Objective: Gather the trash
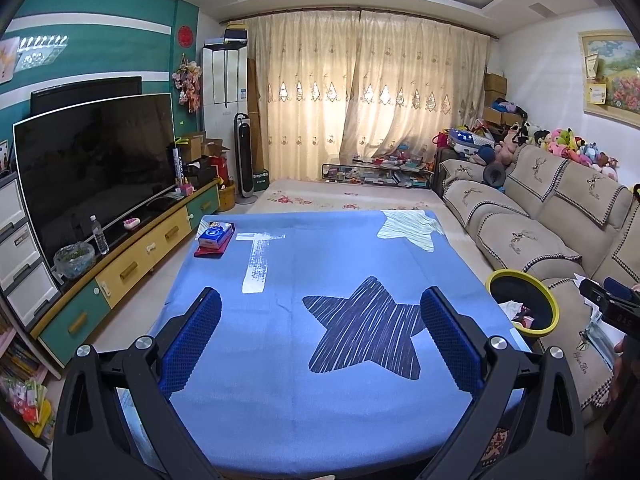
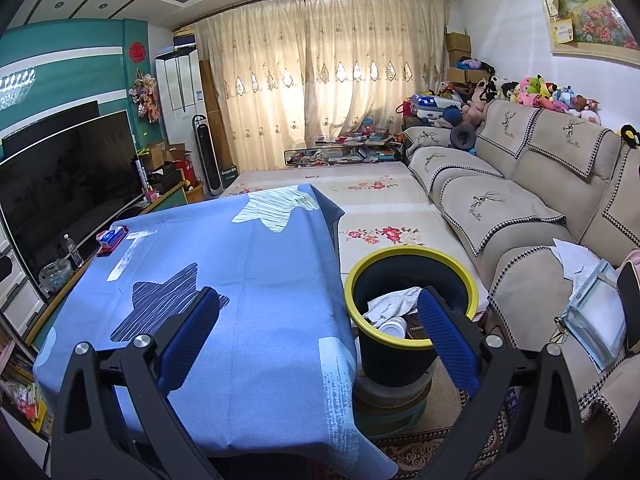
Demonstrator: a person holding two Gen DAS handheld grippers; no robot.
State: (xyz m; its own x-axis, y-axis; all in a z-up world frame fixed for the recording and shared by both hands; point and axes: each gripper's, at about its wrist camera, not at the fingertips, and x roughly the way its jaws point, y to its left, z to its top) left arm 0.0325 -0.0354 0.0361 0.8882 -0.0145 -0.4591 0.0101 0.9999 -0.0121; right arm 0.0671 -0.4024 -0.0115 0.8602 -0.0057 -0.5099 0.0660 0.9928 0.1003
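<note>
1. Light blue cloth table cover [image 1: 312,392], printed with a dark navy striped star [image 1: 366,328] and a pale cream striped star [image 1: 408,226].
2. Black plastic round trash bin [image 2: 396,364], yellow rim, holding white crumpled paper [image 2: 390,304].
3. Beige fabric sofa [image 2: 516,200], deer motifs, houndstooth edging.
4. Both grippers' fingers [image 1: 450,340] have blue textured pads on black frames.
5. Cream curtains [image 1: 360,92], diamond cutouts.

The blue tablecloth [image 1: 328,280] is bare across its centre and near edge; the only obstruction on it is a tissue box [image 1: 215,235] on a red pad at the far left corner. The yellow-rimmed trash bin [image 2: 412,300] stands just beside the table's right edge with its mouth unobstructed from above, and crumpled paper [image 2: 390,302] and a white cup [image 2: 394,326] lie inside. The sofa [image 2: 532,216] bounds the bin's right side, leaving a narrow gap.
</note>
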